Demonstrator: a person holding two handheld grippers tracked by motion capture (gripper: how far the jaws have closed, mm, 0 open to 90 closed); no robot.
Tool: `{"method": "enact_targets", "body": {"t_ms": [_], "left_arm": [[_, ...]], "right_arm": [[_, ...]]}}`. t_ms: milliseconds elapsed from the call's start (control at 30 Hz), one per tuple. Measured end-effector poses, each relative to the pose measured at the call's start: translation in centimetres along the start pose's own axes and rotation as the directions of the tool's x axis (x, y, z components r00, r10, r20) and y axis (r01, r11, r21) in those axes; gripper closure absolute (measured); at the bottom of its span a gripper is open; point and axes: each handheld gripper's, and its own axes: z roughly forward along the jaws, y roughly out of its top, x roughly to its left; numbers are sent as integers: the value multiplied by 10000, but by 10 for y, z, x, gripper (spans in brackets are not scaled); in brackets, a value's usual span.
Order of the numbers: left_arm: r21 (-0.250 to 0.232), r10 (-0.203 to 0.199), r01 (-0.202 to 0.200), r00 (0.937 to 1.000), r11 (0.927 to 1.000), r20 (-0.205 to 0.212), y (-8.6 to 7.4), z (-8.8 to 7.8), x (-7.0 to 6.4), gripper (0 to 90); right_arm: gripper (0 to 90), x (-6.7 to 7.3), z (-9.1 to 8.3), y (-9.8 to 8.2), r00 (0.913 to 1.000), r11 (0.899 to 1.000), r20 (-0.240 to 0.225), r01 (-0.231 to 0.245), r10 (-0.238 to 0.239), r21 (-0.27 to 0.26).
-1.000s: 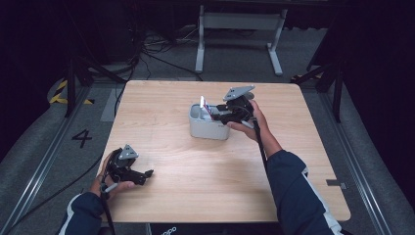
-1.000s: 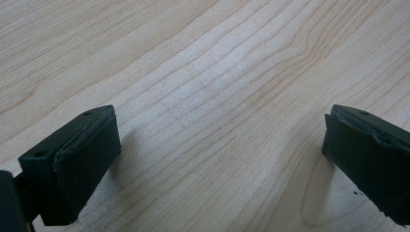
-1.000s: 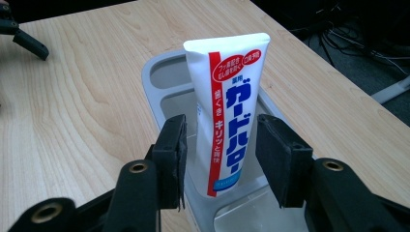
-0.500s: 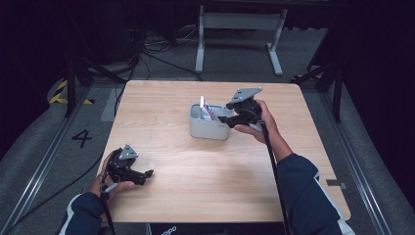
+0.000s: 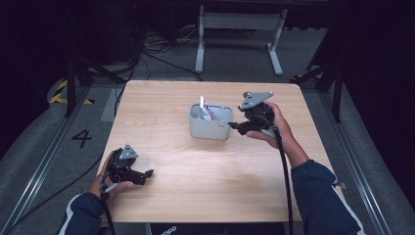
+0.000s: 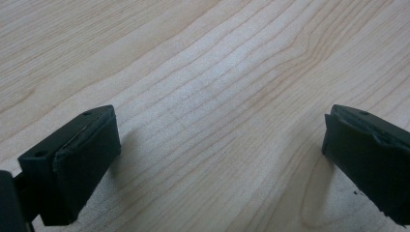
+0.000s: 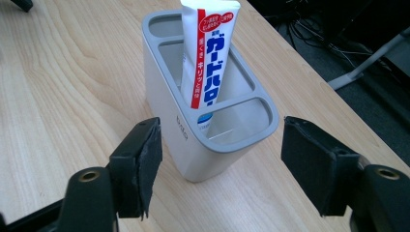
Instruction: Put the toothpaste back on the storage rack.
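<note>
The white toothpaste tube with red and blue lettering [image 7: 207, 58] runs off the top edge of the right gripper view, and its lower end is hidden inside the grey plastic compartment holder [image 7: 193, 145]. In the high view that tube's print is too small to read. The left gripper view cuts off both black jaws at its bottom edge. The near edge of the light wooden worktop [image 5: 205, 215] partly hides the person's dark blue sleeves [image 5: 320, 200].

Toothpaste tube [image 7: 205, 58] upright in holder [image 7: 193, 145]
</note>
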Motion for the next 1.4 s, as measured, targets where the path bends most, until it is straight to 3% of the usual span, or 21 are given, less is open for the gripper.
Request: {"method": "enact_targets", "body": {"t_ms": [633,1400], "left_arm": [[8,44,-44,10000,10000,-29,0,0,0,5],[-31,88,-88,9999,10000,-109,0,0,0,5]], "right_arm": [[301,9,-22,-39,9984,9990,526,172,-194,419],[310,14,-47,-112,9936,9968,1058,-472,402,644]]}}
